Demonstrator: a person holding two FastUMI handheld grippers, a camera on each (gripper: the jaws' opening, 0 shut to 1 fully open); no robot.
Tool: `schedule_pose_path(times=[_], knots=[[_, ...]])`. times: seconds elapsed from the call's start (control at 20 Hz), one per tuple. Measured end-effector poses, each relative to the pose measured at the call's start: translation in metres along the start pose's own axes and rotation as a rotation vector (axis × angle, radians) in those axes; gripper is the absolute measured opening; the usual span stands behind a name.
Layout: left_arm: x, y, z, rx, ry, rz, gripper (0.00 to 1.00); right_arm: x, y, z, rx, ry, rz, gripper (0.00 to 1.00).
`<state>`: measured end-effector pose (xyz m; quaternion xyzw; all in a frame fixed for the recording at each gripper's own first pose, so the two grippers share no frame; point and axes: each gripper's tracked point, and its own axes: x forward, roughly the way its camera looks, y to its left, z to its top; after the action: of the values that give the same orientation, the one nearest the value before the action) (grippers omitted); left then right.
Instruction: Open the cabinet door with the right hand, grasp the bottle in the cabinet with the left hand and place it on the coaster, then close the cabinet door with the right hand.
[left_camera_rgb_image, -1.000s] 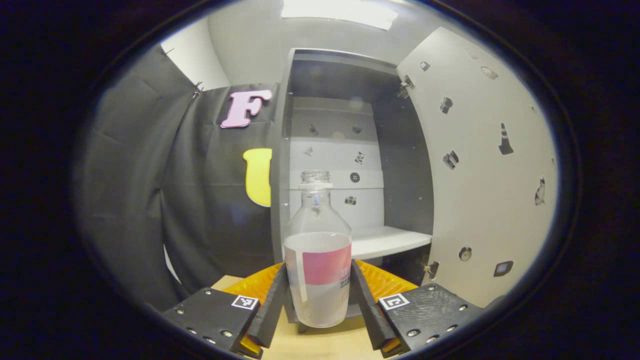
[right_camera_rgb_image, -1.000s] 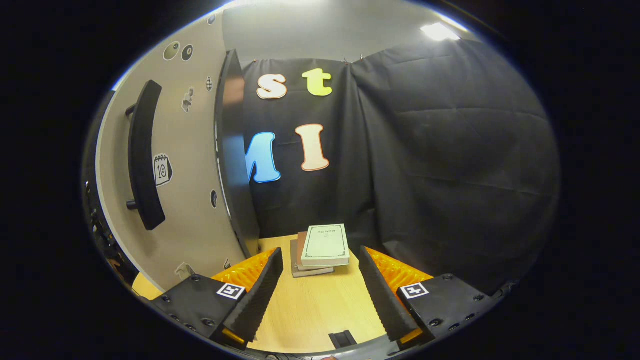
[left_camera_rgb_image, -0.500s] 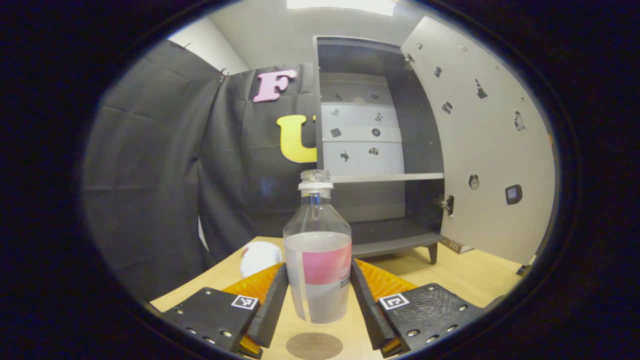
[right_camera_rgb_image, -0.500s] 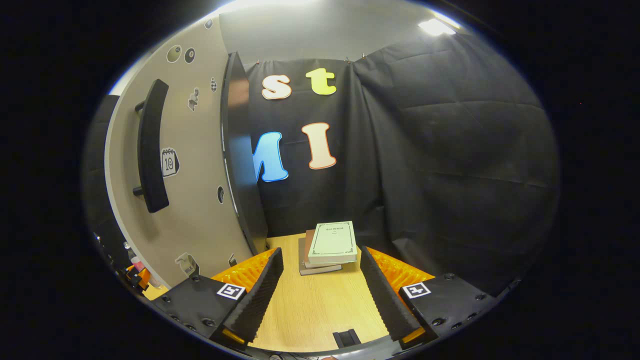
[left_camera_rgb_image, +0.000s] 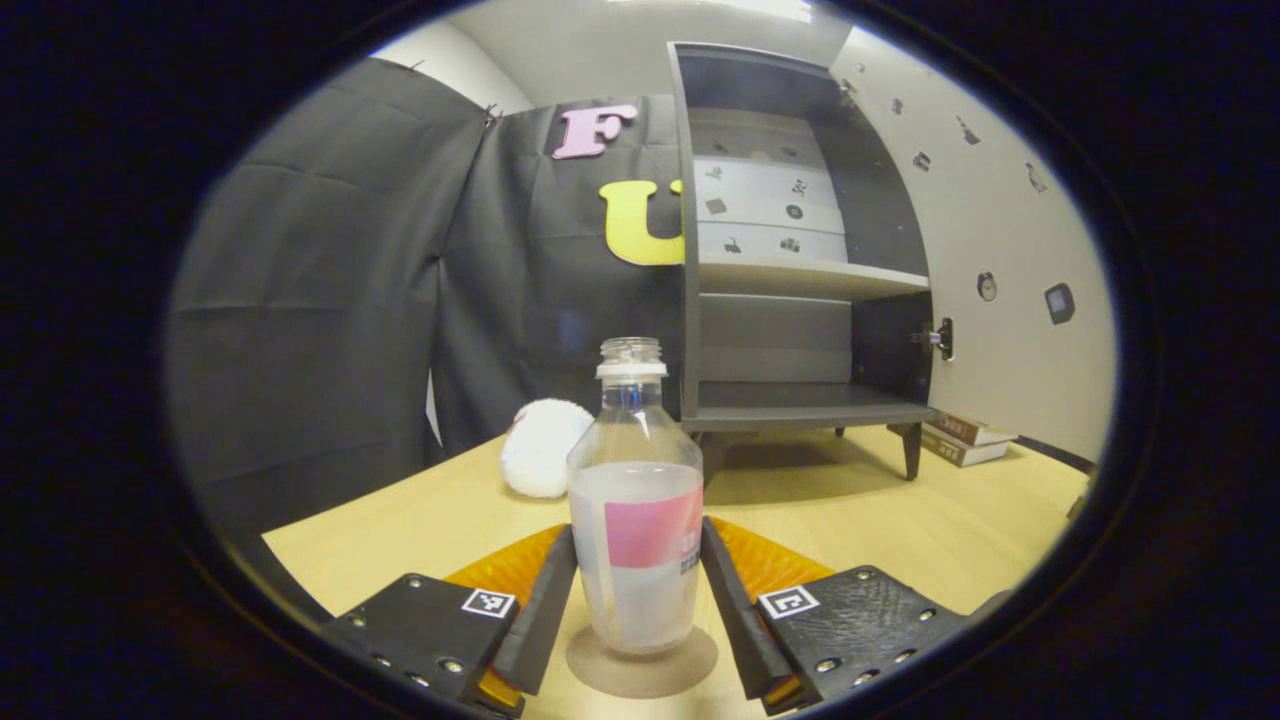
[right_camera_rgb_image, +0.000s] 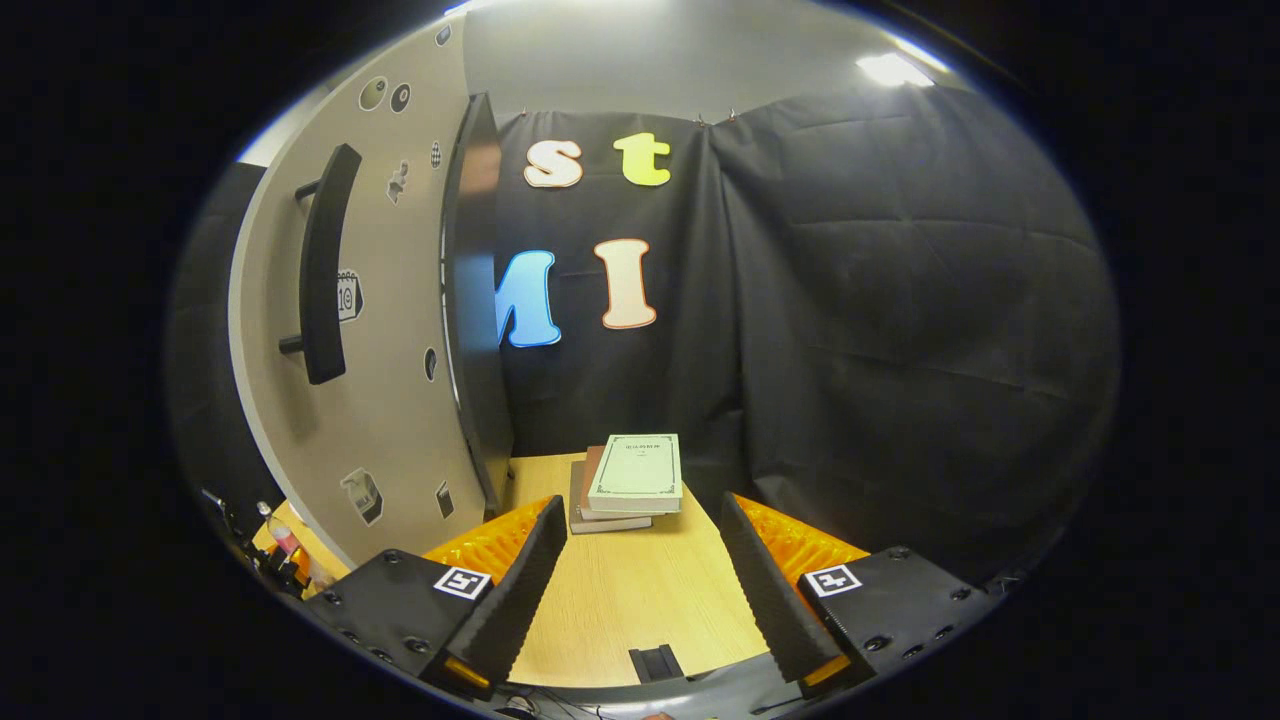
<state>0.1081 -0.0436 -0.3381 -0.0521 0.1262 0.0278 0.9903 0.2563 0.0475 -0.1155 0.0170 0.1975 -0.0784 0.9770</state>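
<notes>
We have the bottle (left_camera_rgb_image: 636, 540) pinched between our left gripper (left_camera_rgb_image: 637, 610)'s 2 fingers, standing on the coaster (left_camera_rgb_image: 640, 668) beneath. Next: let go. Right gripper (right_camera_rgb_image: 640, 590) gapes empty beside the cabinet door (right_camera_rgb_image: 385, 330).

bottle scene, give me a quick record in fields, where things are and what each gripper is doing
bottle: upright, uncapped, on the coaster
left gripper: jaws pressed on the bottle's sides
right gripper: jaws open, holding nothing
cabinet: open, shelves bare
door: swung open, handle to the right gripper's left
books: stacked on the table
left to do: release bottle, close door
</notes>
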Motion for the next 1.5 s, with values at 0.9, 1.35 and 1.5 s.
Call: schedule_pose_path(times=[0.9,1.35,1.5], knots=[[-0.067,0.004,0.145,0.007,-0.090,0.022,0.80,0.002,0.069,0.058,0.052,-0.104,0.233,0.93],[-0.097,0.065,0.251,0.014,-0.179,0.054,0.84,-0.004,0.152,0.089,-0.070,-0.153,0.416,0.96],[-0.083,0.079,0.265,0.009,-0.199,0.045,0.80,-0.014,0.205,0.093,-0.075,-0.180,0.497,0.95]])
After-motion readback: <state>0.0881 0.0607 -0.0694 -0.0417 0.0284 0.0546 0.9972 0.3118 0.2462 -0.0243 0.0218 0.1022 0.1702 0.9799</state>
